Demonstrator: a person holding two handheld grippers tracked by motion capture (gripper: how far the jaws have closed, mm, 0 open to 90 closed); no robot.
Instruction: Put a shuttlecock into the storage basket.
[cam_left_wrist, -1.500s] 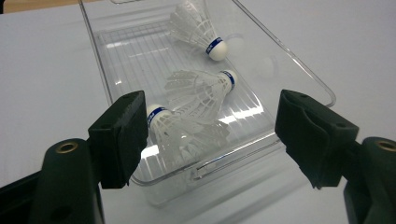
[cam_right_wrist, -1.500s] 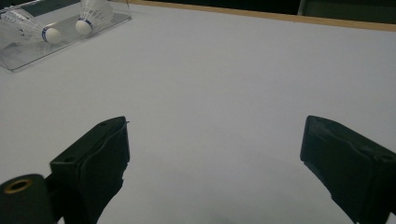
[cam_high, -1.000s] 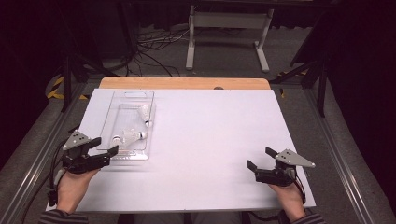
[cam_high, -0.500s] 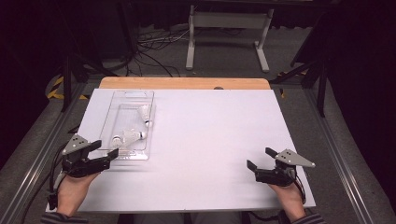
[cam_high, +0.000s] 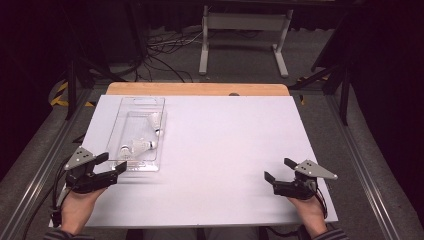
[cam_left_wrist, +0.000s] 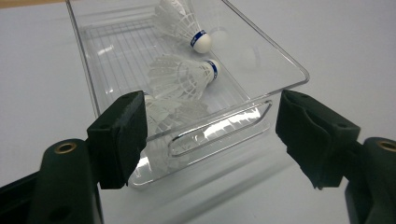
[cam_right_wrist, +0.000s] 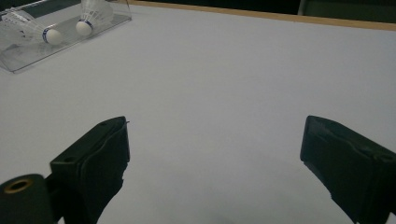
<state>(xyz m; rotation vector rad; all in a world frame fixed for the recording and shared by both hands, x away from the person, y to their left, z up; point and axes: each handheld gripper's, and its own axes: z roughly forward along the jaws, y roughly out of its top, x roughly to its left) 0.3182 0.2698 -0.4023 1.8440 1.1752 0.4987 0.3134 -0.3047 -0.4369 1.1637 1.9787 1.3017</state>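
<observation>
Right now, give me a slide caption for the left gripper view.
Open left gripper facing the near end of a clear plastic tray holding white feathered shuttlecocks.

Three shuttlecocks lie in the tray at the table's left, just beyond the left tool.

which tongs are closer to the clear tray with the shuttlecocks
Left. The left tongs sit open right at the near end of the clear tray, jaws either side of its corner. The right tongs rest open on the white sheet, far across the table.
</observation>
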